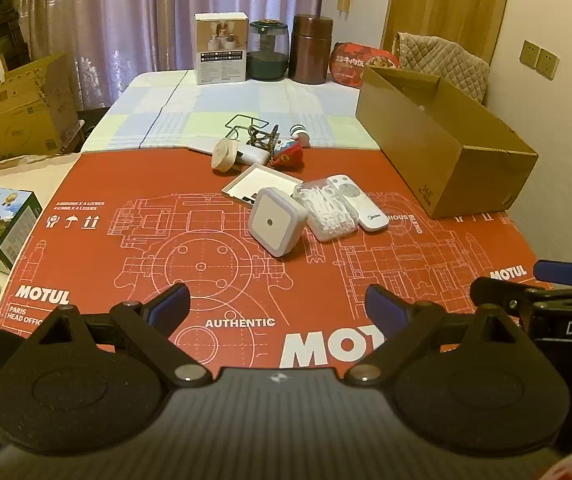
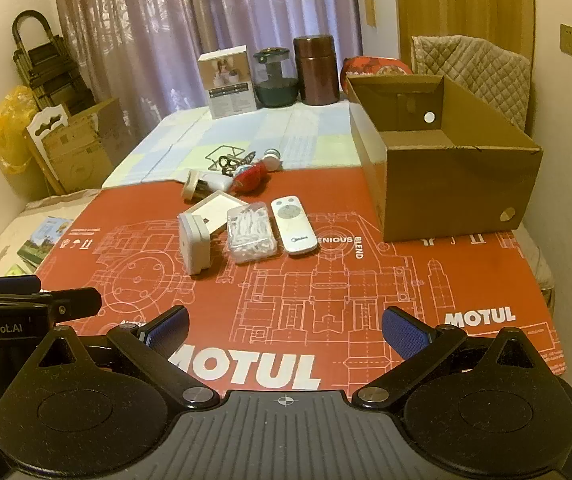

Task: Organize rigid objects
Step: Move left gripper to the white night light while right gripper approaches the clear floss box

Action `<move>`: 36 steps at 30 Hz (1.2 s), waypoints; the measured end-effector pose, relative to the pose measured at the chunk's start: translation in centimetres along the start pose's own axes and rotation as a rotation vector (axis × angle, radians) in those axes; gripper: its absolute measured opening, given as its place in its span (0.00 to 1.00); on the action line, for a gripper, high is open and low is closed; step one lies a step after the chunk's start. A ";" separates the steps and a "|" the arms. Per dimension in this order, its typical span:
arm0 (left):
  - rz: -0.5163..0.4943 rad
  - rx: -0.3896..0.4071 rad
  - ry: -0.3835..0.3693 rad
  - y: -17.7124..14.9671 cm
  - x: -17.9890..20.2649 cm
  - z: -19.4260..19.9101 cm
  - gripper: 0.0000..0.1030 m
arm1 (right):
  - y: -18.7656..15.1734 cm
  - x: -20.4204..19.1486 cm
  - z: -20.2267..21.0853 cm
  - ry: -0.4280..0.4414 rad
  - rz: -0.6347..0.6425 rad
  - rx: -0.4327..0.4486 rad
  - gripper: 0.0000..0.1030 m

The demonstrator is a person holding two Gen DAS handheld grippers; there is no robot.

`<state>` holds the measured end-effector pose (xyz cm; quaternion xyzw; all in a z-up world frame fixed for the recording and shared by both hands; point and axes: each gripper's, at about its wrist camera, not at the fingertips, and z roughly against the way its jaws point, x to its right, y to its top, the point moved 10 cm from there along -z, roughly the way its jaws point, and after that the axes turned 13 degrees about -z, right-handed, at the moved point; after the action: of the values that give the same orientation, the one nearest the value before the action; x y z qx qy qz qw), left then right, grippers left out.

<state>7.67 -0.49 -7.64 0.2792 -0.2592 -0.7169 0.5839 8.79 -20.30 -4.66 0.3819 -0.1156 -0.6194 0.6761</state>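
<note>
On the red printed mat [image 1: 206,280] [image 2: 326,292] lies a cluster of small items: a white square night light [image 1: 273,222] [image 2: 194,242], a clear plastic case of white picks [image 1: 326,210] [image 2: 251,232], a white remote [image 1: 360,202] [image 2: 294,224], a shallow white tray [image 1: 262,184] [image 2: 218,210], a red toy [image 1: 286,156] [image 2: 248,176], a round beige piece [image 1: 224,154] and black wire parts [image 1: 252,128]. An open cardboard box [image 1: 446,148] [image 2: 446,168] stands at the right. My left gripper [image 1: 276,306] and right gripper [image 2: 286,330] hang open near the front, both empty.
At the table's far end stand a white carton [image 1: 220,48], a dark glass jar [image 1: 268,50], a brown canister [image 1: 312,48] and a red food bowl [image 1: 360,64]. A green printed box [image 1: 2,220] lies left of the mat. Cardboard boxes [image 1: 22,112] sit on the floor at left.
</note>
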 end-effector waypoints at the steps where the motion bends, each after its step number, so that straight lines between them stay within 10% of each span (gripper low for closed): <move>1: -0.001 -0.001 -0.002 -0.1 0.0 -0.1 0.89 | 0.0 0.0 -0.1 0.001 0.000 0.000 0.97; 16: -0.050 0.008 -0.045 1.2 -1.0 -2.5 0.89 | 0.9 0.2 -2.3 0.015 0.020 -0.005 0.97; 36: -0.454 0.151 -0.243 6.2 -0.9 -9.2 0.89 | 4.2 -1.0 -7.4 0.070 0.072 0.036 0.95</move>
<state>18.55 -1.15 -9.74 0.2850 -0.3109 -0.8363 0.3504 16.44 -16.85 -6.64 0.4112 -0.1167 -0.5789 0.6944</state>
